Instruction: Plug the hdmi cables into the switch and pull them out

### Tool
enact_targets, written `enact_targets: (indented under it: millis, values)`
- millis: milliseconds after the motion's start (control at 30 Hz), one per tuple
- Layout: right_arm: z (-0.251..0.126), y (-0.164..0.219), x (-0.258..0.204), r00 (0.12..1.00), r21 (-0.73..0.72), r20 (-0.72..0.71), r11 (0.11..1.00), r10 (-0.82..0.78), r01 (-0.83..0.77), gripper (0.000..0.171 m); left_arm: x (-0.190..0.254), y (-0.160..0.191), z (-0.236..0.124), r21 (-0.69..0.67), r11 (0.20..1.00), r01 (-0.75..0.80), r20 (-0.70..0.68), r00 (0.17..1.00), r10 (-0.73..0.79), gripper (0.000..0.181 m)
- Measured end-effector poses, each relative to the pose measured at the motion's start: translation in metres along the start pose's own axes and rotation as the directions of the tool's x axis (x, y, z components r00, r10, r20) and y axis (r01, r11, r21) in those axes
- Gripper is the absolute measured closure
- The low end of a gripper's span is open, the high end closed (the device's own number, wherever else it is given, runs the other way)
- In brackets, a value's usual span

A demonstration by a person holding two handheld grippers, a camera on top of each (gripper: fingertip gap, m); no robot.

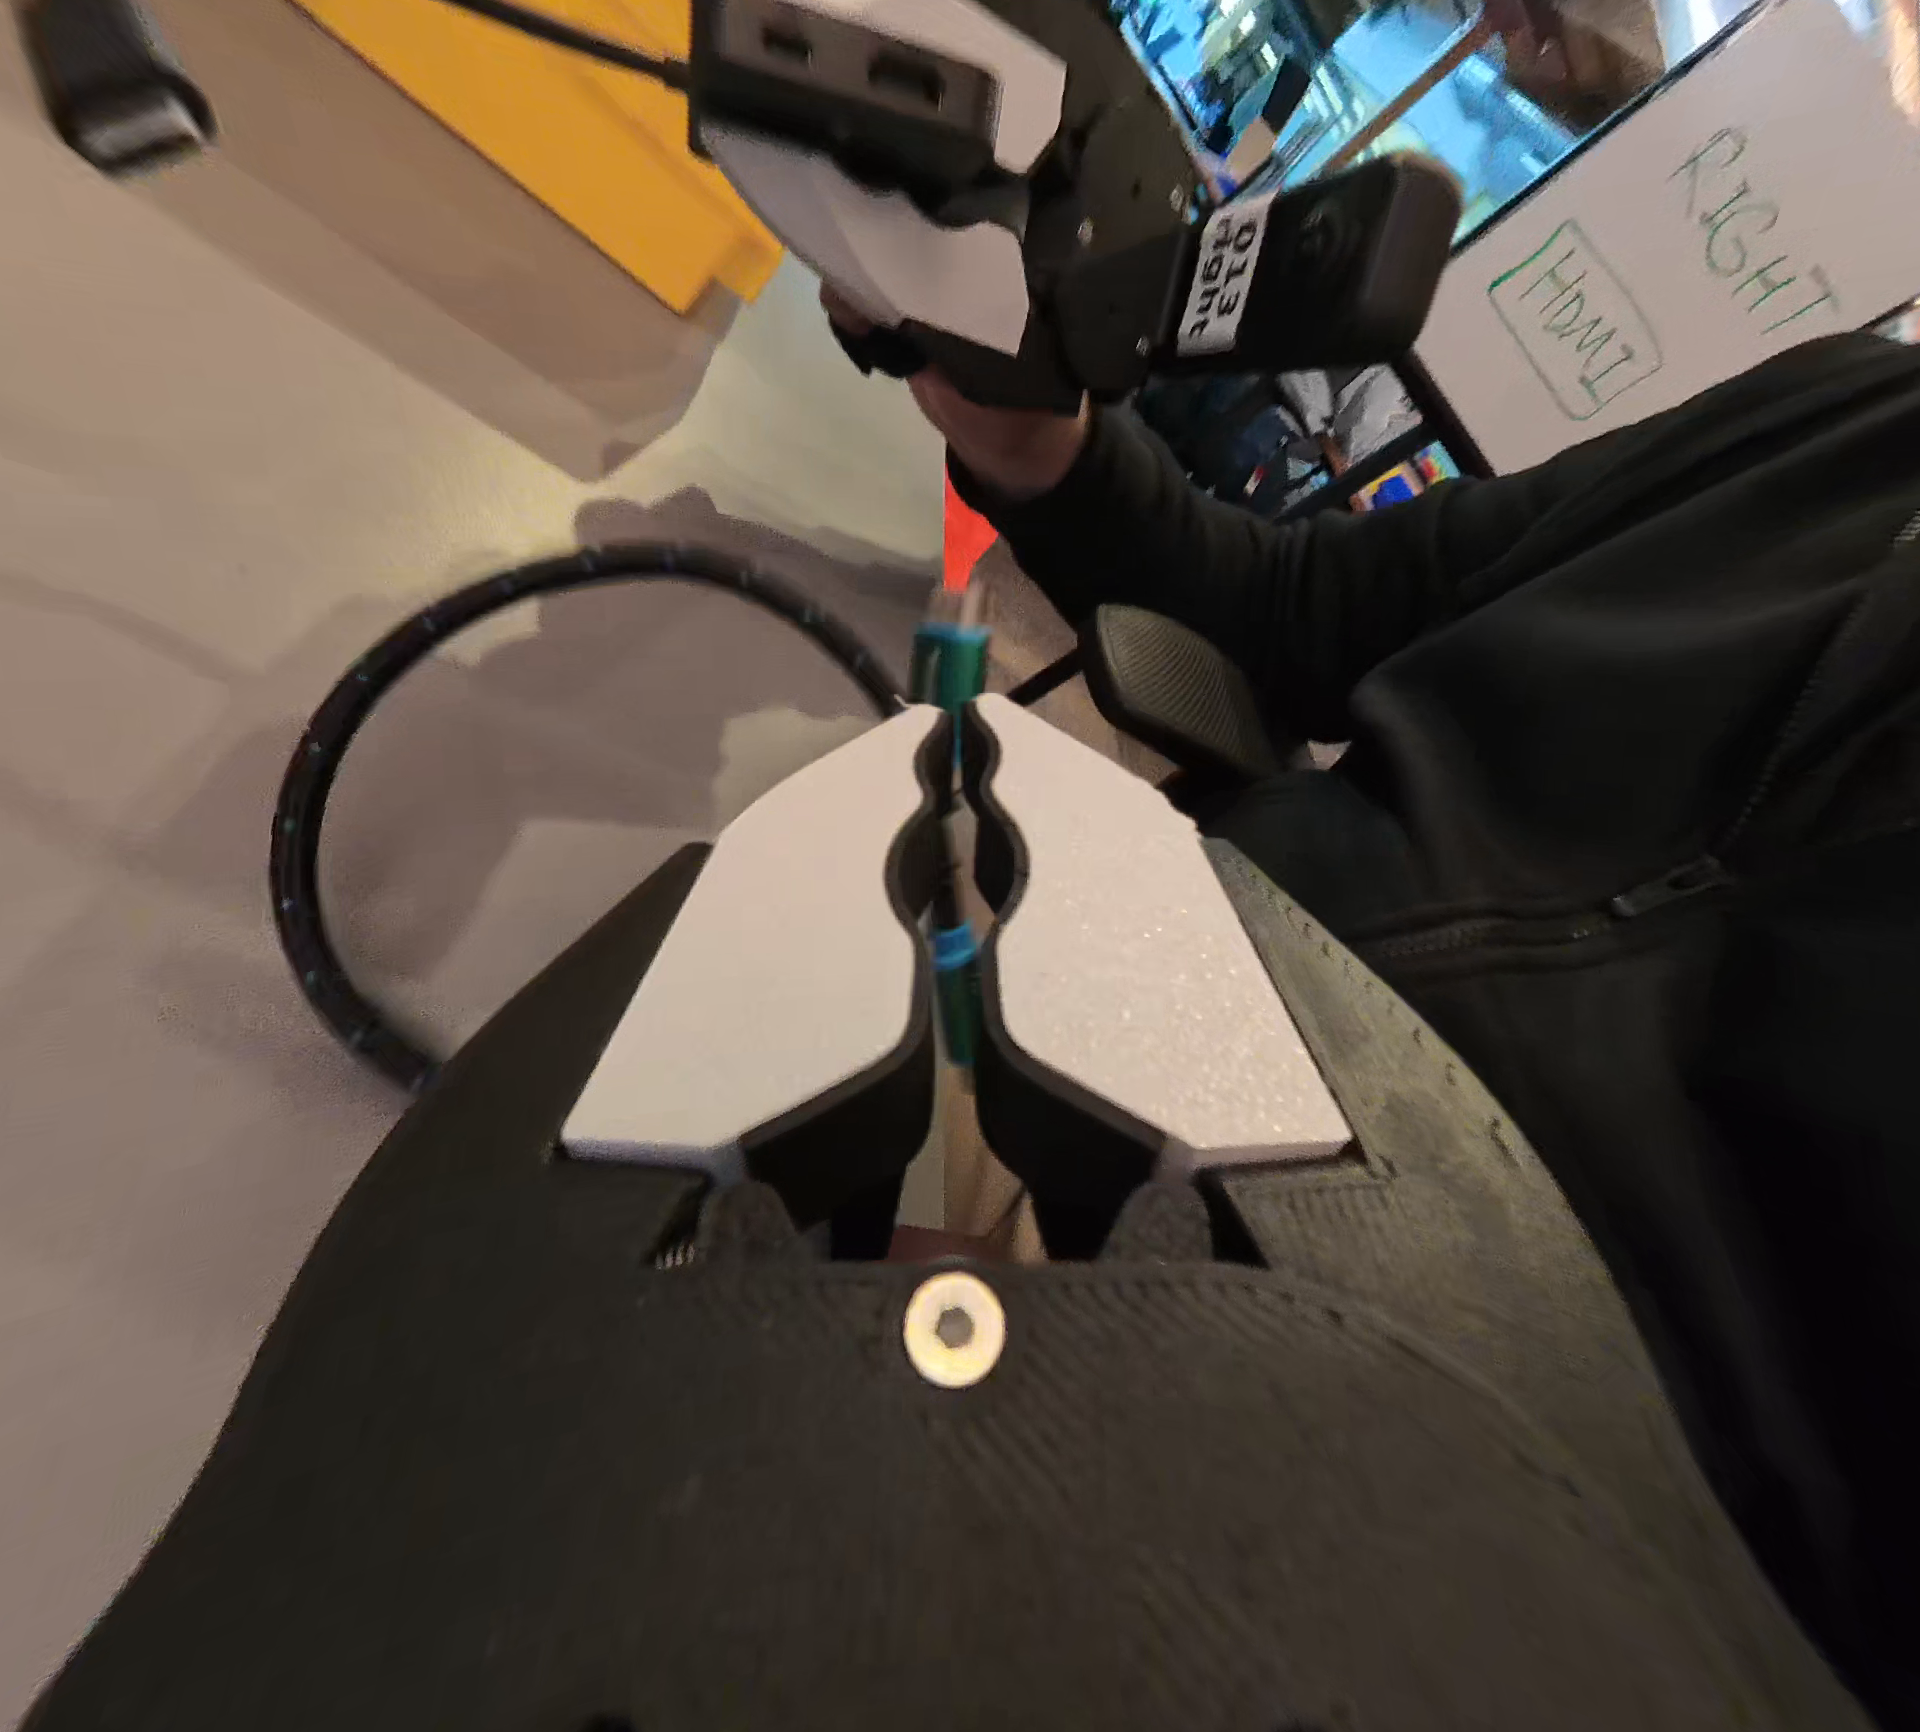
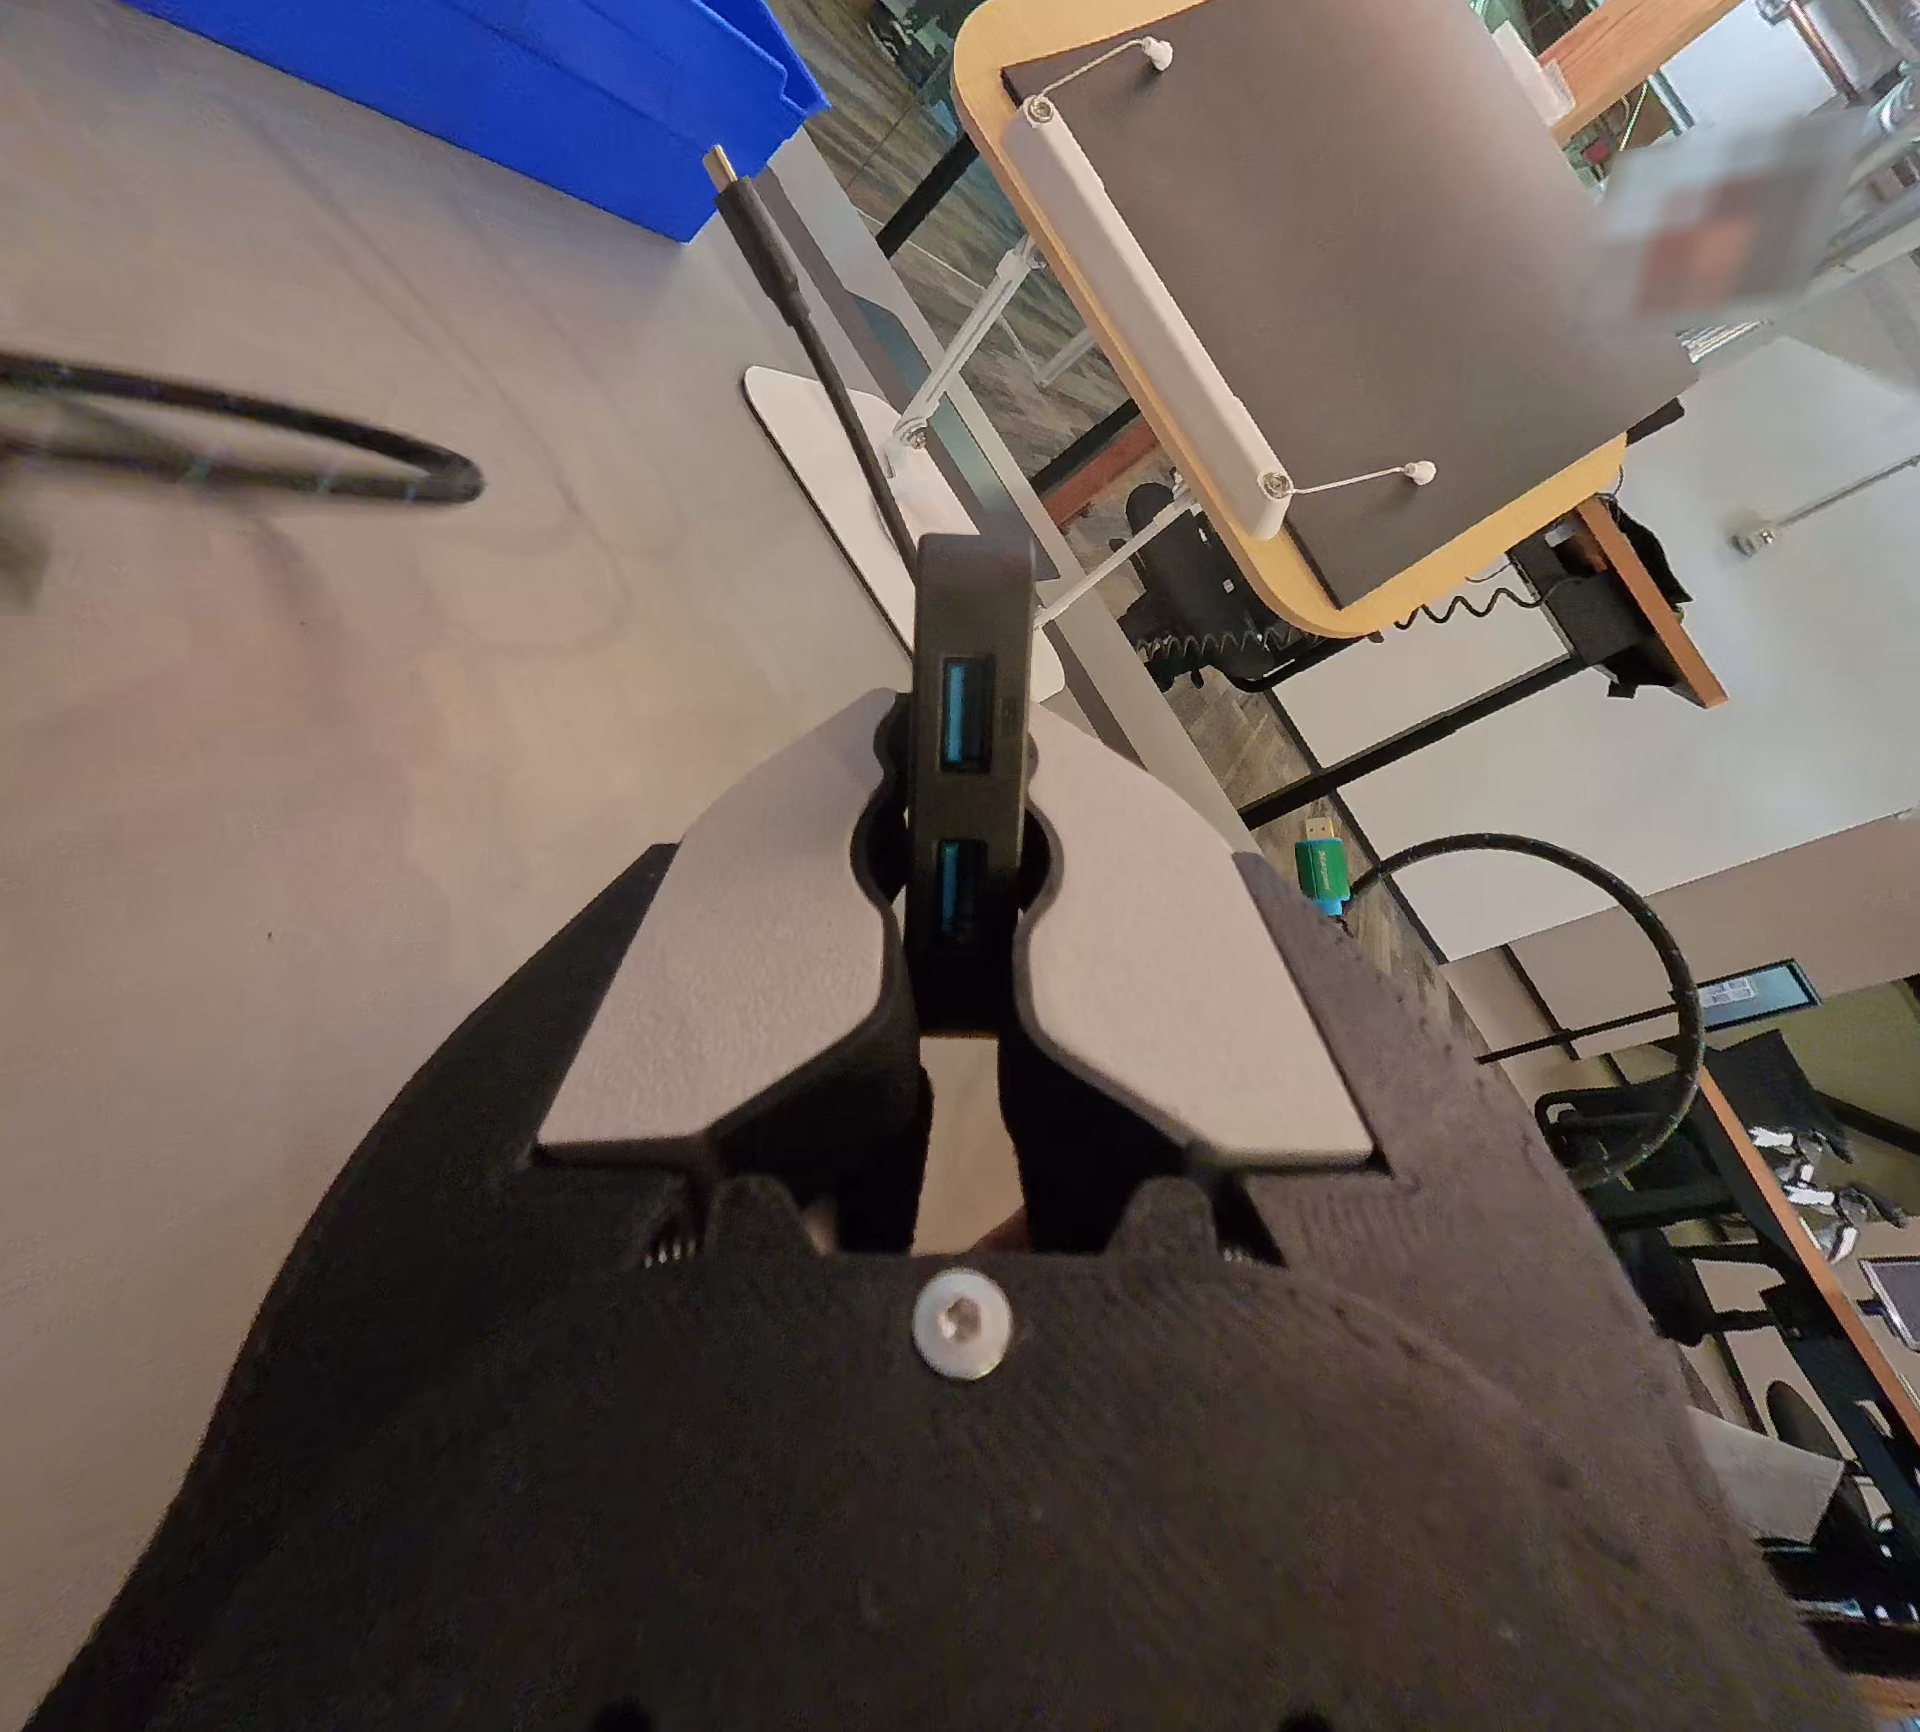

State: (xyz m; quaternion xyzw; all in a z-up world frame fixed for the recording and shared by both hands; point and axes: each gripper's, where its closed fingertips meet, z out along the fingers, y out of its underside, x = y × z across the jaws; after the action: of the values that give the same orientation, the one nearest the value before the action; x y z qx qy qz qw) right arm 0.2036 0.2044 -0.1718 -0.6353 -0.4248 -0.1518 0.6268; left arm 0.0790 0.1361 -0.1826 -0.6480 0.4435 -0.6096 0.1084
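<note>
My left gripper (image 1: 951, 726) is shut on the green HDMI cable; its green and blue plug (image 1: 943, 674) shows in the narrow gap and past the tips. Its black braided cable (image 1: 301, 778) loops on the table. My right gripper (image 2: 966, 716) is shut on the black switch (image 2: 971, 602), held in the air with two blue ports facing the camera. In the left wrist view the right gripper (image 1: 717, 72) holds the switch (image 1: 842, 72) ahead, empty ports facing me. The switch's tail plug (image 2: 743, 202) hangs free. A green plug (image 2: 1322, 872) shows beside the table edge.
A yellow bin (image 1: 499, 20) and a blue bin (image 2: 468, 20) stand at the back of the pale table (image 1: 156, 643). A white stand base (image 2: 810, 425) sits near the table edge. A person's black sleeve (image 1: 1455, 643) and a whiteboard (image 1: 1683, 248) are at the right. My hands' fingertips stand some 15 cm from each other.
</note>
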Motion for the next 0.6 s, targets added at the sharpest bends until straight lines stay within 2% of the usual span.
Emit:
enact_targets:
  millis: [100, 200, 267, 367, 433, 500, 567, 600]
  values:
    - [0.0, 0.002, 0.0, 1.0, -0.005, 0.002, 1.0, 0.001, -0.001, 0.156, -0.013, -0.01, -0.01, 0.036, 0.999, -0.02, 0.071, 0.997, 0.018, 0.181]
    - [-0.002, 0.003, 0.0, 1.0, -0.012, 0.001, 1.0, 0.004, -0.004, 0.157, -0.038, 0.004, -0.012, -0.069, 0.993, -0.092, 0.26, 0.96, 0.107, 0.18]
    - [-0.003, 0.005, 0.0, 1.0, -0.017, 0.001, 1.0, 0.007, -0.007, 0.157, -0.034, 0.014, -0.003, -0.146, 0.978, -0.149, 0.309, 0.932, 0.188, 0.168]
    - [-0.004, 0.01, -0.001, 1.0, -0.026, 0.003, 1.0, 0.016, -0.016, 0.158, -0.026, 0.036, 0.022, -0.319, 0.909, -0.27, 0.386, 0.839, 0.384, 0.15]
    - [-0.004, 0.011, -0.001, 1.0, -0.029, 0.001, 0.999, 0.018, -0.018, 0.158, -0.029, 0.056, 0.041, -0.455, 0.832, -0.318, 0.425, 0.743, 0.517, 0.133]
    - [-0.004, 0.011, -0.002, 1.0, -0.031, 0.003, 0.999, 0.02, -0.02, 0.158, -0.033, 0.071, 0.058, -0.551, 0.76, -0.345, 0.435, 0.658, 0.614, 0.13]
    - [-0.005, 0.01, -0.002, 1.0, -0.03, 0.002, 0.999, 0.016, -0.016, 0.156, -0.036, 0.084, 0.073, -0.602, 0.727, -0.33, 0.435, 0.628, 0.645, 0.121]
    - [-0.006, 0.009, -0.002, 1.0, -0.028, 0.001, 0.999, 0.018, -0.018, 0.156, -0.04, 0.088, 0.077, -0.632, 0.705, -0.323, 0.439, 0.6, 0.669, 0.125]
